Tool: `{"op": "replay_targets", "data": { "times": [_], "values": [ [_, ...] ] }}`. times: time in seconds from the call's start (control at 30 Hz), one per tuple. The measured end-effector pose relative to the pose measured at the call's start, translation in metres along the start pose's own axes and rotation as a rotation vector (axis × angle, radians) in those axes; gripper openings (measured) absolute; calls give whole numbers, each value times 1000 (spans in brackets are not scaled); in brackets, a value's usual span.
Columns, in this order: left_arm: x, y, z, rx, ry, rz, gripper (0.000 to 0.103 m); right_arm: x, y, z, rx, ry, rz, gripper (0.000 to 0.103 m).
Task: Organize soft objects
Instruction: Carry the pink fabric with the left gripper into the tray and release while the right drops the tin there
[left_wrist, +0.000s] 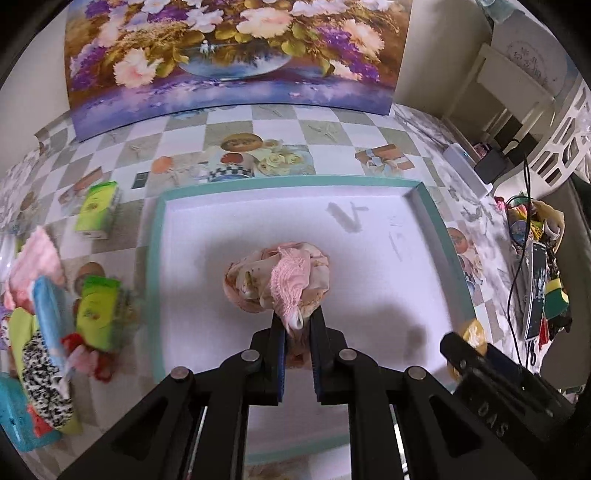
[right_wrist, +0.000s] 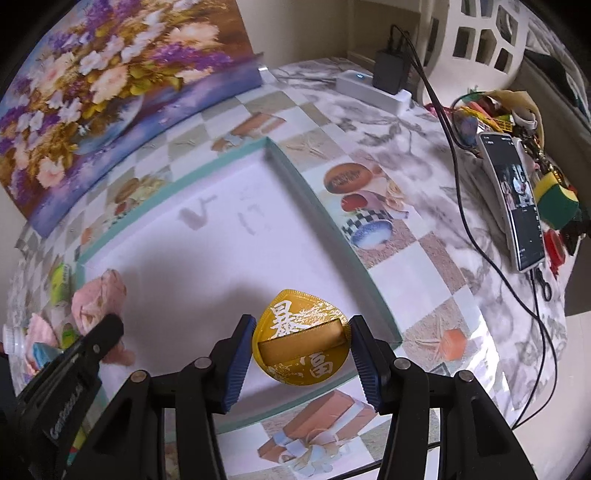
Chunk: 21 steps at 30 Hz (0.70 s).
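Observation:
A crumpled pink cloth bundle (left_wrist: 273, 280) with a lace strip hangs over the white tray with the teal rim (left_wrist: 280, 182); my left gripper (left_wrist: 297, 321) is shut on its near end. In the right wrist view that bundle (right_wrist: 99, 295) shows at the left, in front of the left gripper's tip (right_wrist: 107, 332). My right gripper (right_wrist: 302, 332) is shut on a golden ingot-shaped soft toy (right_wrist: 295, 314) with white characters, its pads pressing both sides, above the tray's near right corner (right_wrist: 384, 321). From the left wrist, the right gripper (left_wrist: 454, 347) and a bit of gold (left_wrist: 472, 332) show low on the right.
Left of the tray lie two green tissue packs (left_wrist: 96, 212) (left_wrist: 98, 314), a pink fluffy item (left_wrist: 35, 258) and a black-and-white cloth (left_wrist: 44, 369). A floral painting (left_wrist: 236, 55) leans at the back. A phone (right_wrist: 517, 199), cables and a power strip (right_wrist: 373, 90) are on the right.

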<state>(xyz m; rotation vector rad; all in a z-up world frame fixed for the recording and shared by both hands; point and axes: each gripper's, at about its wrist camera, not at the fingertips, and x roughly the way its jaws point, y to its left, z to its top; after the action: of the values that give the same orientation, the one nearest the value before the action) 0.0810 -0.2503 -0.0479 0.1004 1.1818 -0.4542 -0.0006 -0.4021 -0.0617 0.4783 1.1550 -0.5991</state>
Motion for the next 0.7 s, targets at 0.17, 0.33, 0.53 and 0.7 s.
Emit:
{"op": "replay_targets", "data": {
  "times": [0.17,0.33,0.53,0.7],
  "values": [
    [8,5,-3,-30,27,-18,19,-5,5,-1,-21,-27,-17,57],
    [3,16,-4,-78,12,-13,45,-7,14,-5,-62,-34,-49,68],
    [-4,29,-4,-117,-1,13,73,-9,23,-9,-101,-40,-54,78],
    [-14,48,0,-148,-57,124,88,-8,32,-12,-139,-42,-53,103]
  ]
}}
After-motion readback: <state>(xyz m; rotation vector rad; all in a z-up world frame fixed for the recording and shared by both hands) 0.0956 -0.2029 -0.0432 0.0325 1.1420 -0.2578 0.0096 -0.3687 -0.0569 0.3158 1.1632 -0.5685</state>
